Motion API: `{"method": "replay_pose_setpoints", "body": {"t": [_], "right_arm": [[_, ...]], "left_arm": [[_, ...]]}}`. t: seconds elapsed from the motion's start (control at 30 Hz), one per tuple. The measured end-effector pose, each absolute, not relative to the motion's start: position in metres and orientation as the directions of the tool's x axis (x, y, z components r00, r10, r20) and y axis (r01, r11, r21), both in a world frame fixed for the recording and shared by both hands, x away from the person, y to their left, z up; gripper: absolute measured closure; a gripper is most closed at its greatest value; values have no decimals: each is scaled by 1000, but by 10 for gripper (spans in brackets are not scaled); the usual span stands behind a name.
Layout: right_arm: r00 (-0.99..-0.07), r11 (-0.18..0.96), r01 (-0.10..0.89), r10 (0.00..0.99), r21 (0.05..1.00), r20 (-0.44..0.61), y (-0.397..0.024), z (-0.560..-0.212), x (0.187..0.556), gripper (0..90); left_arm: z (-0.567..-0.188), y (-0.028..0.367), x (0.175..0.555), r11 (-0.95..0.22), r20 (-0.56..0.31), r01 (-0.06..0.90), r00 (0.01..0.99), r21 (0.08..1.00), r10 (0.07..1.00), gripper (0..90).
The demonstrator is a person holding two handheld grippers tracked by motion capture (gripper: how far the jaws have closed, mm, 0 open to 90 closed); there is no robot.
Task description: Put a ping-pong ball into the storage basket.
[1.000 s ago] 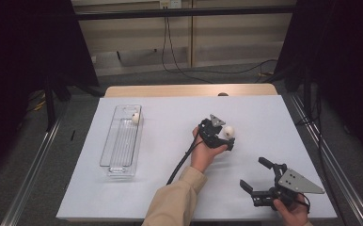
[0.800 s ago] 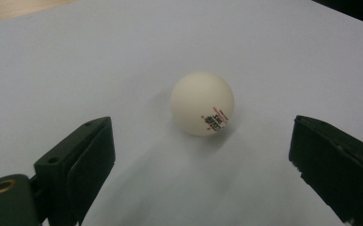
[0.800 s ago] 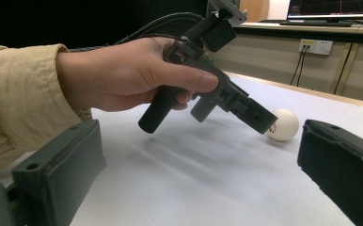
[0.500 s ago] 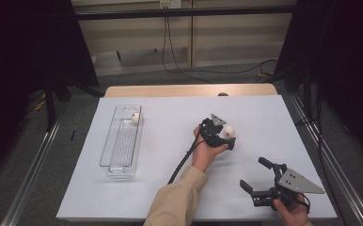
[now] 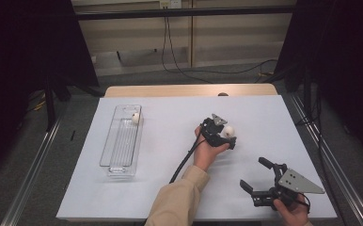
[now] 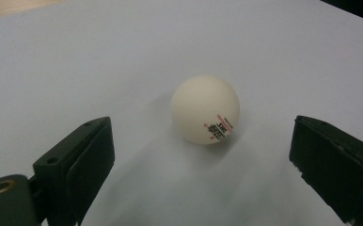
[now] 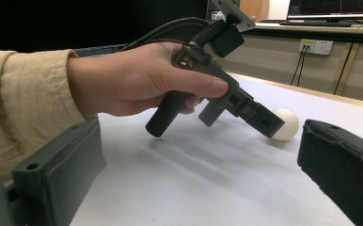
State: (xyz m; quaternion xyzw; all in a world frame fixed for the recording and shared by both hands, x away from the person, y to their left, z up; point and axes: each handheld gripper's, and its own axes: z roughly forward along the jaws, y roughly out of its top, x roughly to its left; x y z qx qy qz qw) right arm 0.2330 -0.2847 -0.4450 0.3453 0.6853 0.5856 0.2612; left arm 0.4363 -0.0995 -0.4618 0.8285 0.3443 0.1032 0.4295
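Note:
A white ping-pong ball (image 5: 228, 131) with small printed lettering lies on the white table sheet right of centre. My left gripper (image 5: 228, 134) is open, one jaw on each side of the ball, neither touching it. The left gripper view shows the ball (image 6: 205, 109) resting on the sheet between the two black jaws, a little beyond their tips. My right gripper (image 5: 254, 174) is open and holds nothing, low near the front right of the table. Its view looks at the person's left hand (image 7: 137, 80) and the ball (image 7: 284, 124) beyond.
A long clear plastic tray (image 5: 118, 155) stands on the left of the sheet with a second white ball (image 5: 135, 117) at its far end. A wooden strip (image 5: 179, 90) runs along the far table edge. Metal rails flank the table.

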Motion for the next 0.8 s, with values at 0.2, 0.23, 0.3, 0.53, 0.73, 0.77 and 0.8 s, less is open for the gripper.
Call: {"method": "replay_pose_setpoints", "body": {"t": [0.2,0.23,0.3,0.53,0.73,0.77,0.8], "right_arm": [[-625,75,167,779,983,46,-285,-445,233,3],[-625,75,167,779,983,46,-285,-445,233,3],[-626,75,168,778,983,47,-285,-445,233,3],[-626,74,168,778,983,48,-285,-445,233,3],[-627,75,167,778,983,48,-285,-445,233,3],[-627,74,168,777,983,49,-285,-445,233,3],[-628,74,167,777,983,48,-285,-445,233,3]], "left_arm": [[-461,-102,437,-393,-120,478,740,786,662,76],[-461,-103,437,-389,-124,480,740,787,661,77],[-461,-104,437,-388,-122,479,739,787,663,82],[-463,-105,439,-383,-126,480,736,789,665,115],[-465,-106,440,-379,-127,479,736,792,665,153],[-465,-107,440,-380,-125,479,735,792,666,158],[-465,-107,440,-383,-122,477,736,791,666,162]]}}
